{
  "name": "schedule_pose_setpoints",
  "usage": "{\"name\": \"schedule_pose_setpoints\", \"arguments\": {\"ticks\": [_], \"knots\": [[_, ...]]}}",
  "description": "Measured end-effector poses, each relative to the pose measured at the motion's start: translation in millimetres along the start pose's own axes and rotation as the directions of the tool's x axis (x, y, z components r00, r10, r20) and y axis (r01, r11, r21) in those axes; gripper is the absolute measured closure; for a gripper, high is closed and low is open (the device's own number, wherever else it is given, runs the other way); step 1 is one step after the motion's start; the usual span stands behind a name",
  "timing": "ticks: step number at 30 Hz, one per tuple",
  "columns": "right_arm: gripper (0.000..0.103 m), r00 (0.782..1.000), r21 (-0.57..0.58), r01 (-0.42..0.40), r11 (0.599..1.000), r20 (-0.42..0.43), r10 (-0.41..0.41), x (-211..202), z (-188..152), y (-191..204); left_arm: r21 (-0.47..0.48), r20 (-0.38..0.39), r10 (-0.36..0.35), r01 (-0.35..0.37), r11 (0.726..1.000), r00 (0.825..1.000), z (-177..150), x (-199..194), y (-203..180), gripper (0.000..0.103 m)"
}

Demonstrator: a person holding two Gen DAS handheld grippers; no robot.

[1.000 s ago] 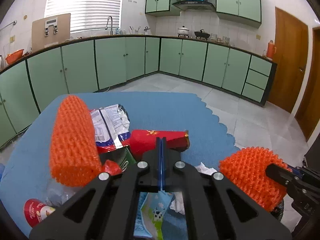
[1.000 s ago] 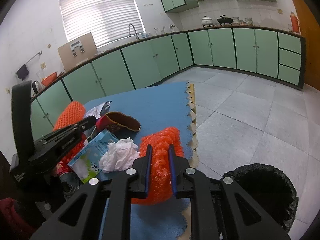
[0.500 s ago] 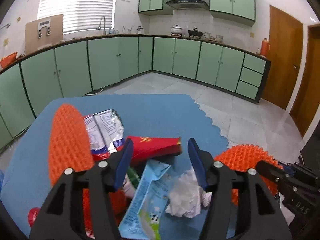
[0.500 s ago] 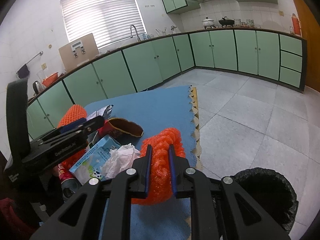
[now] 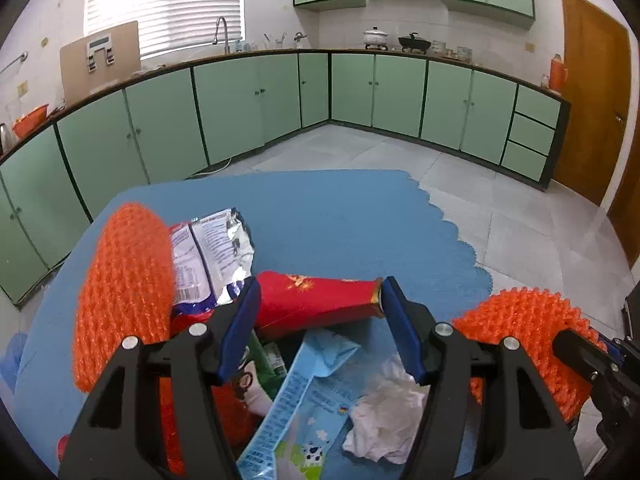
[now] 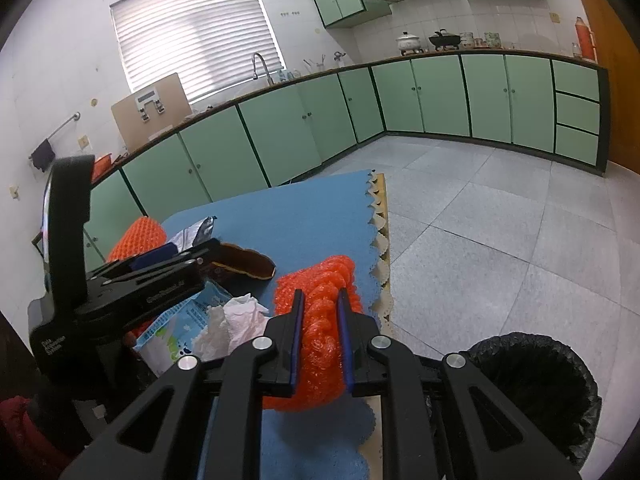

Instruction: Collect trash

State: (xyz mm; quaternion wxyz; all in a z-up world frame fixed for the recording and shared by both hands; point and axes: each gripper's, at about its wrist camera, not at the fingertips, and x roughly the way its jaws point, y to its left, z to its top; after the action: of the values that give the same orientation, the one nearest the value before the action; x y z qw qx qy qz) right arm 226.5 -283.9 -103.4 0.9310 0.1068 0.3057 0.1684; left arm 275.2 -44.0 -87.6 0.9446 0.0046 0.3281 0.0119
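Trash lies on a blue mat (image 5: 340, 216) on a table. My left gripper (image 5: 318, 300) is open, its jaws wide on either side of a flattened red carton (image 5: 316, 300) without touching it. Below it lie a light blue milk carton (image 5: 304, 404) and a crumpled white tissue (image 5: 384, 416). A silver snack wrapper (image 5: 212, 256) and an orange foam net (image 5: 124, 300) lie to the left. My right gripper (image 6: 320, 320) is shut on a second orange foam net (image 6: 320, 292) near the mat's right edge. A bin with a black bag (image 6: 532, 380) stands on the floor, lower right.
The mat's scalloped right edge (image 6: 380, 248) hangs over a grey tiled floor (image 6: 500, 220). Green cabinets (image 5: 248, 108) line the far walls. A wooden door (image 5: 592, 112) is at the right. The left gripper's body (image 6: 112, 300) is close to the left of my right gripper.
My left gripper has gone from shut to wide open and now frames the red carton. My right gripper has stayed shut on the orange foam net and lifted slightly.
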Motion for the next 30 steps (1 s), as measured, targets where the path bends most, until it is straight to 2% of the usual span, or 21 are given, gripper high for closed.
{"name": "schedule_pose_setpoints", "arguments": {"ticks": [8,13,21,23,27,30], "knots": [[0.087,1.000,-0.004,-0.009,1.000,-0.004,0.009,2.6,2.2,1.0,-0.094,-0.007,-0.017,0.017,0.995,1.000,0.3,-7.0,23.8,0.074],[0.086,1.000,-0.009,-0.013,1.000,-0.002,0.013,2.0,2.2,2.0,-0.095,-0.009,-0.026,0.025,0.995,1.000,-1.9,-5.4,28.9,0.089],[0.086,1.000,0.000,-0.019,1.000,0.001,0.019,3.0,0.3,-1.2,-0.065,-0.044,-0.036,0.033,0.997,0.998,0.8,6.7,20.9,0.090],[0.086,1.000,0.002,-0.021,1.000,0.001,0.020,3.4,0.0,-2.4,-0.062,-0.056,-0.036,0.032,0.998,0.998,2.0,10.0,18.5,0.084],[0.086,1.000,0.005,-0.023,1.000,0.000,0.023,4.0,0.1,-3.6,-0.067,-0.070,-0.036,0.031,0.997,0.997,4.1,15.9,15.4,0.085],[0.086,1.000,0.005,-0.023,1.000,0.000,0.023,3.5,0.2,-3.5,-0.073,-0.062,-0.053,0.048,0.996,0.997,5.2,17.0,14.7,0.096]]}}
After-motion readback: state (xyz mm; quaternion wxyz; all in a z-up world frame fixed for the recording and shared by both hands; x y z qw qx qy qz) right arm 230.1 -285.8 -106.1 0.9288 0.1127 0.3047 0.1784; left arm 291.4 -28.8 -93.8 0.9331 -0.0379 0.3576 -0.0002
